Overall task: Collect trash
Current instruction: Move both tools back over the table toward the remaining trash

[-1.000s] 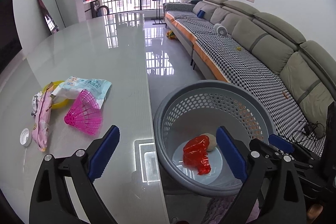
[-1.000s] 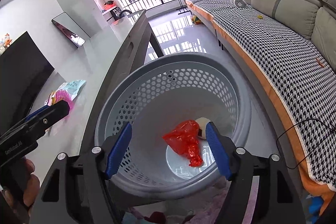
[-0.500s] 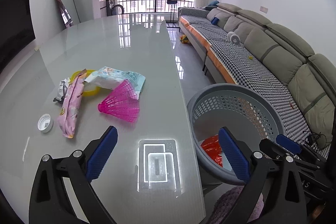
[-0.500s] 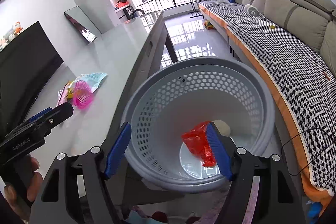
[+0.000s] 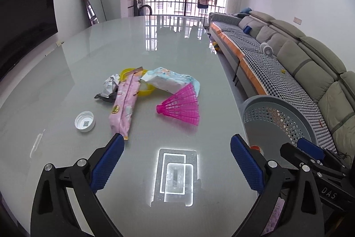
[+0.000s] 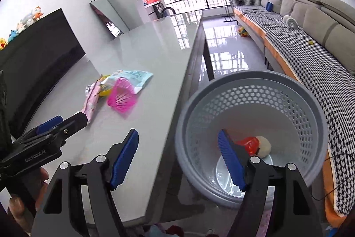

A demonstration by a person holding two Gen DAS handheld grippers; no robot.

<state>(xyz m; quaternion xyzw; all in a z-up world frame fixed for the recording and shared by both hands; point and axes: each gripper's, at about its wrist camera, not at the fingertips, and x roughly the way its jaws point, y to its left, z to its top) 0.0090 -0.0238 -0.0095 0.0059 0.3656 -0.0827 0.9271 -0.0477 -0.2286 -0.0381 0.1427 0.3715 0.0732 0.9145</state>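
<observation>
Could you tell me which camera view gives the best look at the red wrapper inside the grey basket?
The right wrist view: it looks down into the grey basket and shows the red wrapper beside a pale ball. The left wrist view catches only a red sliver behind the table edge.

The yellow bowl (image 5: 144,90) is lying mostly hidden under the pink wrapper (image 5: 125,103) and the pale blue packet (image 5: 170,81), so its contents are staying out of sight. In the grey basket (image 6: 310,103), the right gripper's finger (image 6: 230,161) is covering part of the red bag (image 6: 249,144), and the pale round thing (image 6: 264,147) beside it is too unclear to name. From the left wrist view, the basket's floor is hiding behind the table edge (image 5: 238,117). The printing on the white cap (image 5: 85,121) is too small to read. The trash in the right wrist view is blurring, and the person's hand (image 6: 20,208) is being cut off at the frame's corner
</observation>
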